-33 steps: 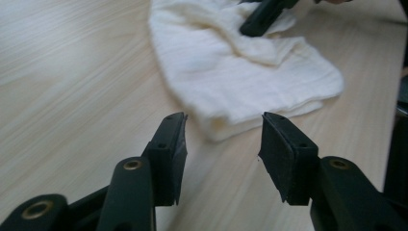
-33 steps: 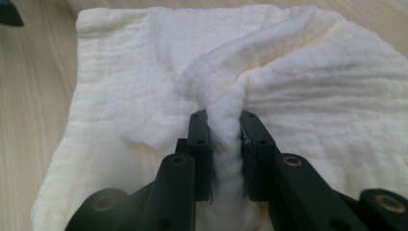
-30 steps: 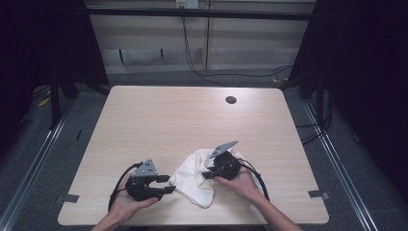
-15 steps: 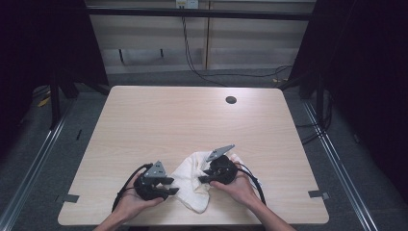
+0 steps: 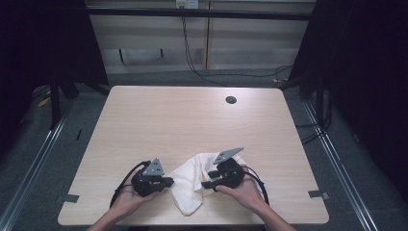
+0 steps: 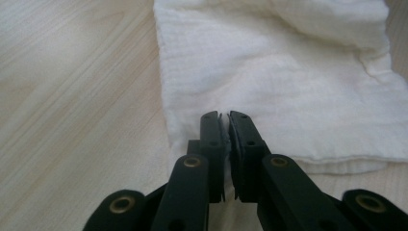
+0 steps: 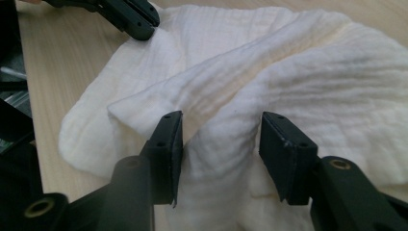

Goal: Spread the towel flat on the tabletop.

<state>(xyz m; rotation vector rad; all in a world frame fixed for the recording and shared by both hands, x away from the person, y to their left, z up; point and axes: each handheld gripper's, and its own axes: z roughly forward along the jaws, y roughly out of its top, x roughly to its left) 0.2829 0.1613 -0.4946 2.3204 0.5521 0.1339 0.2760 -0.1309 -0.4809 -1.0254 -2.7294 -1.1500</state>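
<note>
One white cloth (image 5: 190,180), two hand-held grippers, left (image 5: 169,182) and right (image 5: 206,184), one table (image 5: 183,120).

One camera hangs high over the person's edge of the table (image 5: 192,120), facing forward and down, far enough back to take in the whole top and the floor around it. The other two ride low on the grippers, very close to the white cloth (image 5: 190,180), which all three share from opposite sides.

White cloth (image 6: 288,82) soft, crinkled, matt weave, table (image 5: 183,120) smooth pale wood-grain, tongs (image 7: 219,144) matt black plastic
</note>
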